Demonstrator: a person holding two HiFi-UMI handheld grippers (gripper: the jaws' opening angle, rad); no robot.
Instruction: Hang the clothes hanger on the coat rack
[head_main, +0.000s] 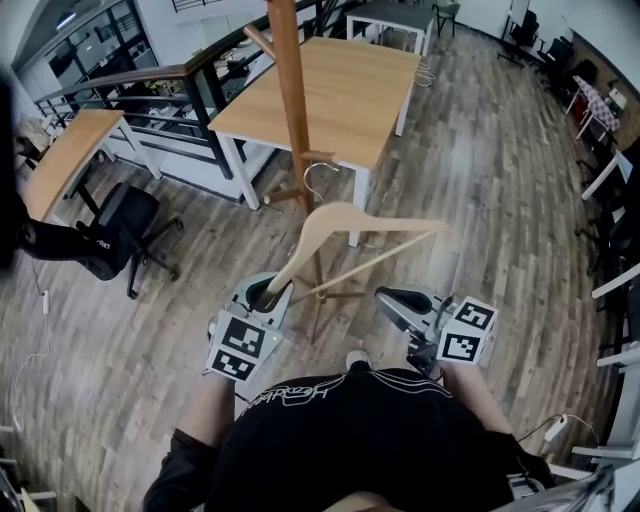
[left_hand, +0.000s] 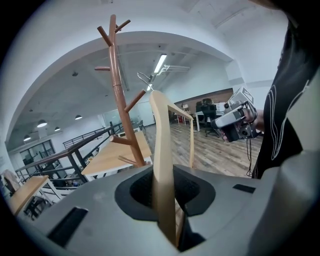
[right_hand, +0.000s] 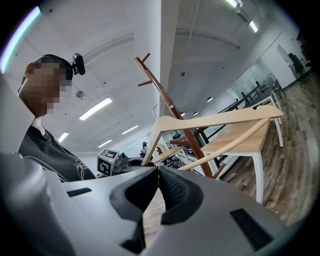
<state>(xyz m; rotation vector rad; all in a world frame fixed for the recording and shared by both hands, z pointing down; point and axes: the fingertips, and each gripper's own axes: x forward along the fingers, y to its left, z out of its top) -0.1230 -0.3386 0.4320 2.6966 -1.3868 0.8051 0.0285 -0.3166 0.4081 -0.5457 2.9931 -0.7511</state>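
A pale wooden clothes hanger (head_main: 365, 225) with a metal hook (head_main: 316, 172) hangs in the air in front of me. My left gripper (head_main: 268, 292) is shut on its left arm end, and in the left gripper view the wooden arm (left_hand: 161, 165) runs up between the pads. The hook sits close beside the brown wooden coat rack (head_main: 289, 95), which the left gripper view shows as a coat rack (left_hand: 121, 100) with bare pegs. My right gripper (head_main: 396, 298) is shut and empty, below the hanger's right half. In its own view the right gripper (right_hand: 158, 172) stays apart from the hanger (right_hand: 220, 119).
A light wooden table (head_main: 340, 85) on white legs stands right behind the rack. A black office chair (head_main: 115, 235) and another desk (head_main: 65, 160) are at the left, beyond a dark railing (head_main: 150, 80). Wood plank floor surrounds the rack base.
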